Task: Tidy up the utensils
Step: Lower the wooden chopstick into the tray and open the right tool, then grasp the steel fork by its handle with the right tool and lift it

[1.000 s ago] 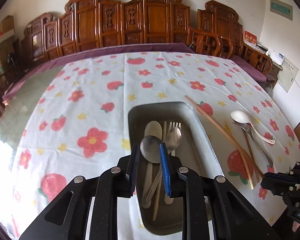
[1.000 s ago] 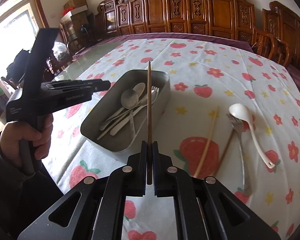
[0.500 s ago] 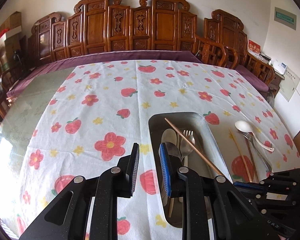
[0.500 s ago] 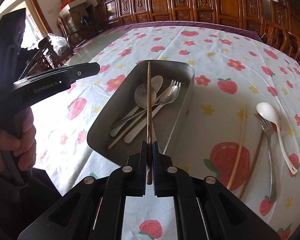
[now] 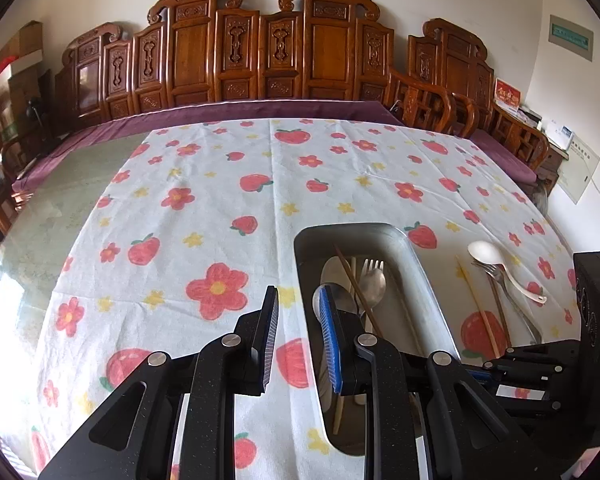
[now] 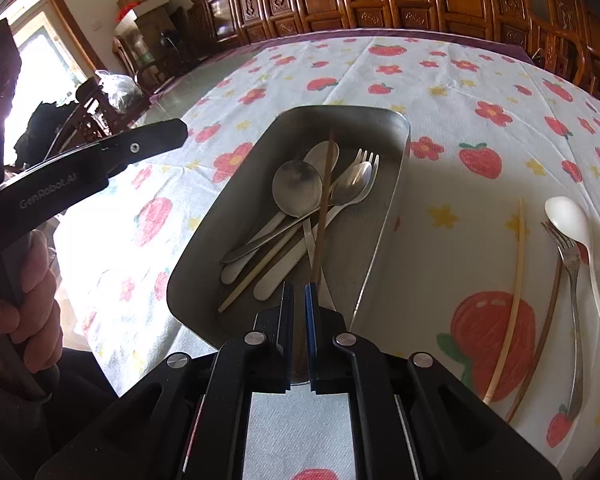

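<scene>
A metal tray [image 6: 340, 110] [image 5: 428, 292] holds several metal spoons [image 6: 298, 188], a fork [image 6: 366, 158] and a pale chopstick. A brown chopstick [image 6: 324, 204] [image 5: 354, 282] lies across them, its near end just right of my right gripper's blue pad. My right gripper [image 6: 299, 294] hangs low over the tray's near end, with its jaws a narrow gap apart and nothing between them. My left gripper [image 5: 298, 314] is open and empty above the tray's left rim. On the cloth to the right lie a white spoon [image 6: 568, 216], a fork [image 6: 574, 280] and two chopsticks [image 6: 514, 288].
A strawberry-and-flower cloth [image 5: 220, 200] covers a big round table. Carved wooden chairs [image 5: 320, 52] line the far side. A person's hand [image 6: 36, 280] grips the left gripper's handle [image 6: 80, 176] at the left of the right wrist view.
My right gripper came down over the tray with the brown chopstick. The chopstick now lies in the tray and the jaws have parted slightly. The tray slid rightward in the left wrist view.
</scene>
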Tool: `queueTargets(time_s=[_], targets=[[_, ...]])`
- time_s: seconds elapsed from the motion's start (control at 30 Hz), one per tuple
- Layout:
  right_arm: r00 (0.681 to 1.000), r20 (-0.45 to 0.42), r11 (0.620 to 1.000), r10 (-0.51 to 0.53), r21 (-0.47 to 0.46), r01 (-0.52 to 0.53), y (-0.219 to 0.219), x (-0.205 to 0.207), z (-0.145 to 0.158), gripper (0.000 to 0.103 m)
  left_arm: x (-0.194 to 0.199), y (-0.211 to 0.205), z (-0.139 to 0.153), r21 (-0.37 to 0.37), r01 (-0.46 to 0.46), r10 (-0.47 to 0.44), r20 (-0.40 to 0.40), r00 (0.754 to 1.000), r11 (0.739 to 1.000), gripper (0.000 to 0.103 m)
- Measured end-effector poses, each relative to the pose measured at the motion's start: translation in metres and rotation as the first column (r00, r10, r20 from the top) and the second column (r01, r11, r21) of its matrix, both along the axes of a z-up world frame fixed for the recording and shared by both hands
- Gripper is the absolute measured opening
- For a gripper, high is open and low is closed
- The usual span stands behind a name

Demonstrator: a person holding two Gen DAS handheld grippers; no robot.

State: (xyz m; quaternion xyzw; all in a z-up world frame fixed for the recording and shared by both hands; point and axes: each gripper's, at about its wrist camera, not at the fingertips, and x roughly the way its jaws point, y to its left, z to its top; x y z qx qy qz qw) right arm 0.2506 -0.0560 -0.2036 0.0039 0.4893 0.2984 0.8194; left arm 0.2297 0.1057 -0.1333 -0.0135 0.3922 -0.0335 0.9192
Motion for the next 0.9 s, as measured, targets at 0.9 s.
queueTargets(time_s=[0.9], targets=[[0.955, 0.205, 0.955, -0.214, -0.159, 0.249, -0.187, 0.000, -0.013, 0.017, -0.022, -0.103, -0.005, -0.054, 0.172, -0.172, 0.009, 0.985, 0.984, 0.048]])
